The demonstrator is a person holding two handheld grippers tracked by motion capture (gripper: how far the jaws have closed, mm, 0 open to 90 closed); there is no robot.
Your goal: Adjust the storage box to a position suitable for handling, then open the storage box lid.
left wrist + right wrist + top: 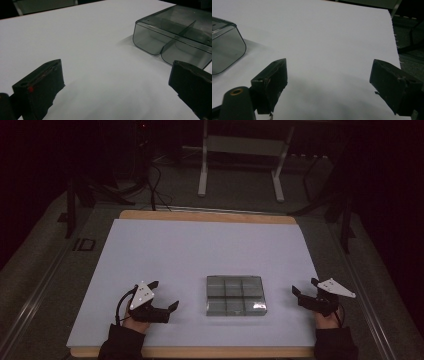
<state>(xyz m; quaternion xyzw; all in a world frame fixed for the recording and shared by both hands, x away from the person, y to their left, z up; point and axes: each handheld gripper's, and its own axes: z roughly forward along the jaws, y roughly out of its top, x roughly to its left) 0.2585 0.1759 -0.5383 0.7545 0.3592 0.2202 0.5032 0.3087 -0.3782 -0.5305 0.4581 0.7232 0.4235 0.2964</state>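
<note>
Bench (150, 250) covered with a white sheet; one object on it: a clear smoky plastic organiser box (235, 295), divided into compartments, sitting near the near edge, roughly centre-right. From the high view all the compartments look empty, though reflections make this hard to confirm.

Left hand-held gripper (165, 296) rests low over the sheet to the left of the box, near but apart from it, jaws spread wide with nothing between them. In the left gripper view the box (175, 37) lies ahead and to the right, its rounded corner facing the jaws.

Right hand-held gripper (305, 287) sits to the right of the box, also apart, jaws spread, nothing held. The right gripper view catches one corner of the box (224, 50) at its left edge.

Judgement: this looks like the approach stage, both hands flanking the box before any contact. Next move likely calls for bringing a gripper inward to a side wall, jaws straddling the thin rim, then closing gently; smooth plastic may slide on the sheet if pushed from one side alone.
</note>
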